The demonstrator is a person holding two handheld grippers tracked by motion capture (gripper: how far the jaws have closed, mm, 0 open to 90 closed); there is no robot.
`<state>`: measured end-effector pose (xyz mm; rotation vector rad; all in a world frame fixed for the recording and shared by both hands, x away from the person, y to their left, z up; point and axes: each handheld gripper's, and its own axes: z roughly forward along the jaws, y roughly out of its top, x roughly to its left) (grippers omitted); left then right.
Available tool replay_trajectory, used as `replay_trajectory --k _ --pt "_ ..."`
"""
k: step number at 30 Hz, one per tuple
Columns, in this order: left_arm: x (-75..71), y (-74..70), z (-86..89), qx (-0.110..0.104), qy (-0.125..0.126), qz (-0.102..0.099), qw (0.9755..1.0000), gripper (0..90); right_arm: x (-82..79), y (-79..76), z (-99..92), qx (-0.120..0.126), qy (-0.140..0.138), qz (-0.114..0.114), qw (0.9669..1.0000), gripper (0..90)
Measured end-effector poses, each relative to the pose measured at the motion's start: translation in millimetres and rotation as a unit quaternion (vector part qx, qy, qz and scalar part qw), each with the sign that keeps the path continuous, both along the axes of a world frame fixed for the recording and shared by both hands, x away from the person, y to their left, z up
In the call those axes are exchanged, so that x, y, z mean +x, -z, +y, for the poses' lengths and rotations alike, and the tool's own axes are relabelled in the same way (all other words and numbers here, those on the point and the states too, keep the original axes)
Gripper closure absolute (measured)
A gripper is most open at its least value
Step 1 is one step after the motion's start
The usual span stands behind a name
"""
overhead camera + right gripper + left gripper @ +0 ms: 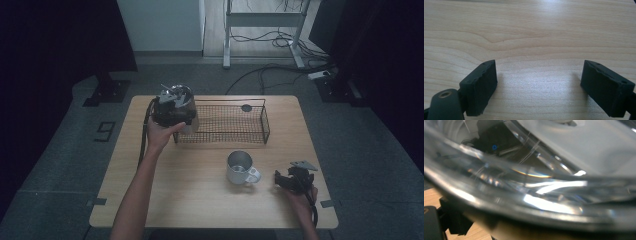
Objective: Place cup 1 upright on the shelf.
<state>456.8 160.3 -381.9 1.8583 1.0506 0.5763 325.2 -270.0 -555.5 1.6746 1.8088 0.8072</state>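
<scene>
My left gripper (173,106) hovers at the left end of a black wire basket (265,125), over its near corner. It is shut on a clear glass cup (188,119). In the left gripper view the cup's shiny rim (544,195) runs blurred across the frame, very close to the camera. A metal mug (240,167) stands on the wooden table (200,205) in front of the basket, its handle turned to the right. Right of the mug, my right gripper (286,180) rests low on the table. Its black fingers (480,87) stand wide apart over bare wood, and the gripper (539,85) is open.
A small dark round thing (246,107) lies at the basket's back right. Beyond the table are a white cabinet (162,25), a metal frame (262,30) and cables (280,67) on the grey floor. Dark curtains close in both sides.
</scene>
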Motion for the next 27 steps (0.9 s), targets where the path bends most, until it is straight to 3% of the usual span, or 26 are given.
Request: replay_trajectory --k 9,27 --pt "6.7 -1.1 -5.2 -0.006 0.002 0.002 1.0 3.9 0.0 0.0 0.0 0.0 0.0 0.0 1.0 13.1" --pt "29.7 5.4 -13.8 0.005 -0.007 0.011 0.9999 3.8 0.0 0.0 0.1 0.0 0.0 0.0 1.0 13.1"
